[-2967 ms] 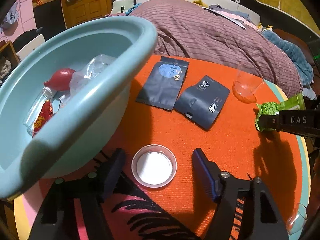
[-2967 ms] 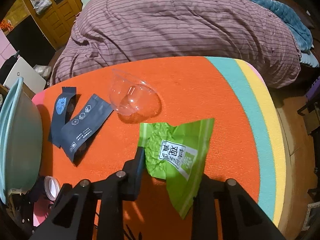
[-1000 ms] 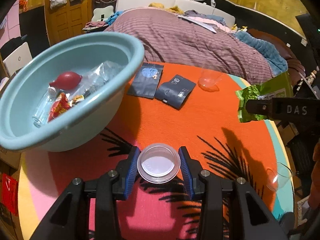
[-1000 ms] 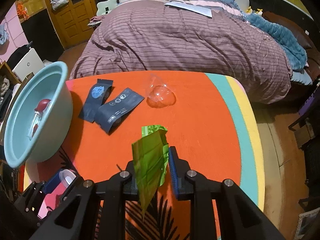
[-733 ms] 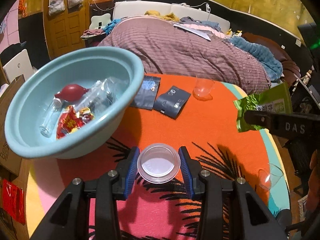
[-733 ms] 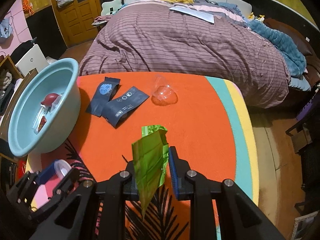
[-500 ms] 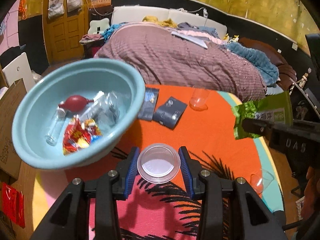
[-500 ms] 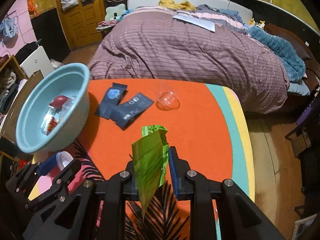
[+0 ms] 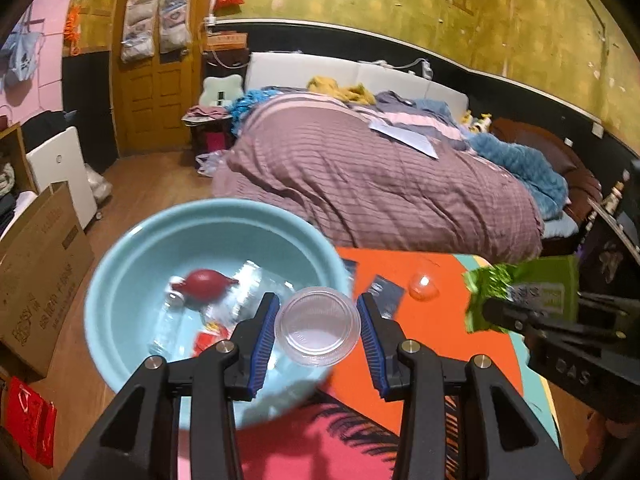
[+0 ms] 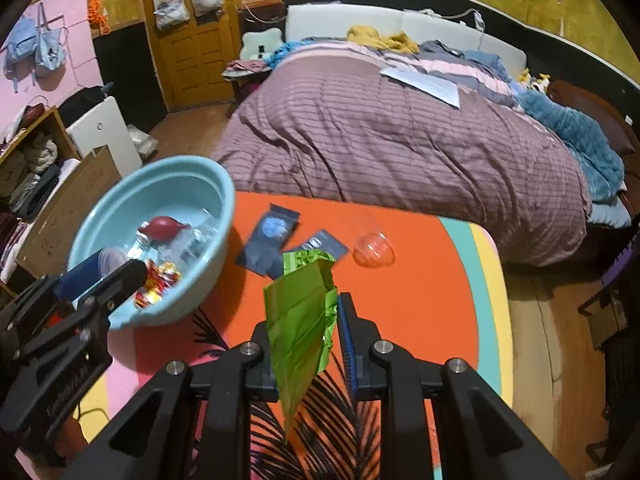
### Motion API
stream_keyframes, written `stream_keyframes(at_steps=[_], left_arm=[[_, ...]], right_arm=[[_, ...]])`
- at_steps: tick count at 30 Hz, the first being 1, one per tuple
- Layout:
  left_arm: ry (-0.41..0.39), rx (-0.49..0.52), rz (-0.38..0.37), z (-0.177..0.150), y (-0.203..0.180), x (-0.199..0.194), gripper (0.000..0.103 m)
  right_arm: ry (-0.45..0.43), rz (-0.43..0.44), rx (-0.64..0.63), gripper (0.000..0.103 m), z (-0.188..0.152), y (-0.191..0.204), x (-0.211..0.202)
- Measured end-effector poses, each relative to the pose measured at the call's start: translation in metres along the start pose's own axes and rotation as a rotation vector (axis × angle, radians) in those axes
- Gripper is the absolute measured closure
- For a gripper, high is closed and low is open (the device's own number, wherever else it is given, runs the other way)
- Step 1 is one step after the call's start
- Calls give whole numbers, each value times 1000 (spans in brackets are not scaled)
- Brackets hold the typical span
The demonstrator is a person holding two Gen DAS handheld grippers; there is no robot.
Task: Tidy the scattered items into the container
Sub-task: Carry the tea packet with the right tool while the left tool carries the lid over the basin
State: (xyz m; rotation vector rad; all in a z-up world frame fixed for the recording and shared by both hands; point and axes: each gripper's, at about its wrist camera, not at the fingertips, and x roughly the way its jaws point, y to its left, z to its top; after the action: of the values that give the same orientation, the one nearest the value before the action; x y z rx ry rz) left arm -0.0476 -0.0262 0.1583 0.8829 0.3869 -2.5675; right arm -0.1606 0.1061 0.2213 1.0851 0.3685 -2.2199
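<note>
1. The left gripper (image 9: pixel 318 326) has its blue-padded fingers (image 9: pixel 262 340) closed on a clear round plastic lid (image 9: pixel 318 326), one pad on each side of its rim, and holds it in the air in front of the near rim of the light blue basin (image 9: pixel 132 256).
2. The right gripper (image 10: pixel 304 320) has its fingers narrowly closed on a crumpled green packet (image 10: pixel 300 316), which stands up between the pads above the orange tabletop (image 10: pixel 420 312).
3. The basin sits at the tabletop's left edge and holds a red rubber bulb (image 9: pixel 204 280), clear plastic pieces and red wrappers (image 10: pixel 158 278).
4. Two dark blue pouches (image 10: pixel 272 246) lie overlapping on the tabletop just right of the basin, with a clear plastic cup (image 10: pixel 372 250) on its side near them.
5. A bed with a striped mauve duvet (image 10: pixel 400 140) is beyond the tabletop.
</note>
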Motion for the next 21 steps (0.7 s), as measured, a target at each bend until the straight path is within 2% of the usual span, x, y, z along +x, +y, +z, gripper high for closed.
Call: stream_keyframes(at_steps=[13, 19, 21], left_arm=[[46, 65, 39, 26, 53, 19, 59], [59, 147, 19, 36, 75, 25, 59], [61, 176, -15, 40, 80, 25, 59]], right_arm=[[5, 84, -97, 81, 28, 55, 14], [19, 114, -131, 81, 34, 78, 26], [27, 118, -146, 81, 36, 86, 31]])
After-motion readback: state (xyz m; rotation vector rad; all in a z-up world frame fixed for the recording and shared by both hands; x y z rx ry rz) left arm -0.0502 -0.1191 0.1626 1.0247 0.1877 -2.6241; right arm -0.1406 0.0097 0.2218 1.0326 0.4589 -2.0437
